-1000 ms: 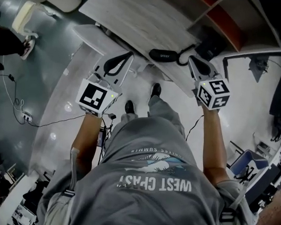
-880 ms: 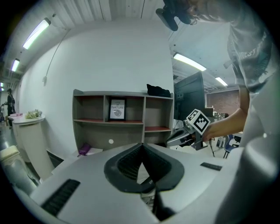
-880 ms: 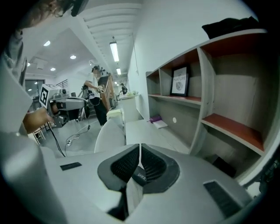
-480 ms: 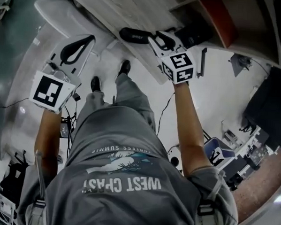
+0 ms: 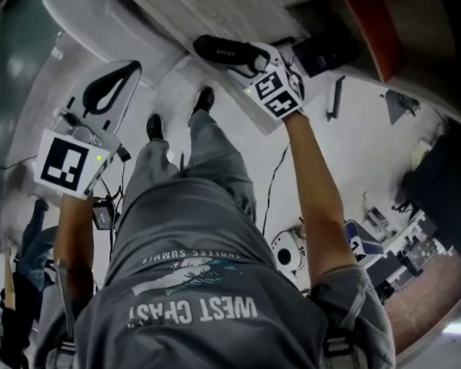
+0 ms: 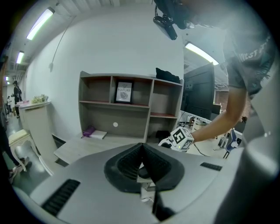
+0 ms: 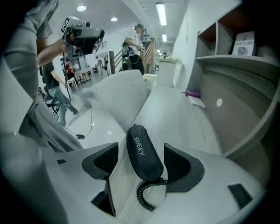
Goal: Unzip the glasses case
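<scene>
The right hand-held gripper [image 7: 141, 164] has dropped to the bench [image 7: 192, 127] and its jaws have just been opening: they stand spread either side of the case [image 7: 142, 151], not pressing it, so unzipping has not begun. The left hand-held gripper [image 6: 142, 165], pressed together and empty, hangs short of the bench. The case lies near the bench's front edge, bare top beyond, shelves [image 7: 236, 65] at right.

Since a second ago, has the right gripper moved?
Yes. The right gripper moved toward the glasses case on the desk; its jaws, just opening, now straddle it.
</scene>
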A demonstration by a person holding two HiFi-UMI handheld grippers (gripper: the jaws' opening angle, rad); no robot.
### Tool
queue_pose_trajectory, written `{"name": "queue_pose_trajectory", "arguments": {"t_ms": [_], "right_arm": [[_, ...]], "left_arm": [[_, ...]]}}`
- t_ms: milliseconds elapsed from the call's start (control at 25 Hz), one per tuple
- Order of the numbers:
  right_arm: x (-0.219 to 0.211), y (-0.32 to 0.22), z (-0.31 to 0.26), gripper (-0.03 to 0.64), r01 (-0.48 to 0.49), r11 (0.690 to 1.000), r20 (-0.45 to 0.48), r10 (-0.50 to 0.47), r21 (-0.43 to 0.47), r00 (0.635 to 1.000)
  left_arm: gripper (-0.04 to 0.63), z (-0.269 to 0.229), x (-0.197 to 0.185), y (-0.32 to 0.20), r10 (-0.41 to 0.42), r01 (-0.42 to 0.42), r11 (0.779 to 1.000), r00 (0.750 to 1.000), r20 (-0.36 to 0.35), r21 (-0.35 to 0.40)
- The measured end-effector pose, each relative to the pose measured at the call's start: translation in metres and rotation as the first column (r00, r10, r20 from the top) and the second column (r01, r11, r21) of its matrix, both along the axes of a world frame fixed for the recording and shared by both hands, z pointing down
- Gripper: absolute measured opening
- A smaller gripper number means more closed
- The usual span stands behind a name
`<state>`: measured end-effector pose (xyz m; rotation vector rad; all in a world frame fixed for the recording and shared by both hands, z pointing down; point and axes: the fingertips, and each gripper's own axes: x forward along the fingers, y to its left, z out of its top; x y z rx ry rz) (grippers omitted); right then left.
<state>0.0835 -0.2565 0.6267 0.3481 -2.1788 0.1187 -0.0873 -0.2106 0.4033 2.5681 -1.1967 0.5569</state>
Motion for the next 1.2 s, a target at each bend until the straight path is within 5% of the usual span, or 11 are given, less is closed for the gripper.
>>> {"name": "queue_pose_trajectory", "arguments": {"t_ms": [240,640,880,1200], "right_arm": [[0.016,-0.008,0.056,0.397,0.104,0.995,-0.119,-0.103,0.003,0.988],[0.013,-0.006,0.107,0.382,0.198,0.980,-0.218,-0.197,-0.021,0.956],[0.023,-0.007,0.107,0.339,0.192,0.981,-0.227,-0.194,-0.032,0.954],[0.007,0.010,0.090,0.321,0.077,0.980,-0.132,-0.102,-0.181,0.986]], "left_arm": [[-0.002,0.017,0.008,-0.004,-0.011,0.011,0.999,1.000,0.006,-0.035],[-0.002,0.032,0.001,0.011,-0.006,0.007,0.999,1.000,0.021,-0.049],[-0.002,0.024,0.010,0.015,0.007,-0.007,0.999,1.000,0.024,-0.035],[-0.002,0.017,0.000,0.011,0.021,-0.020,1.000,0.999,0.037,-0.017]]}}
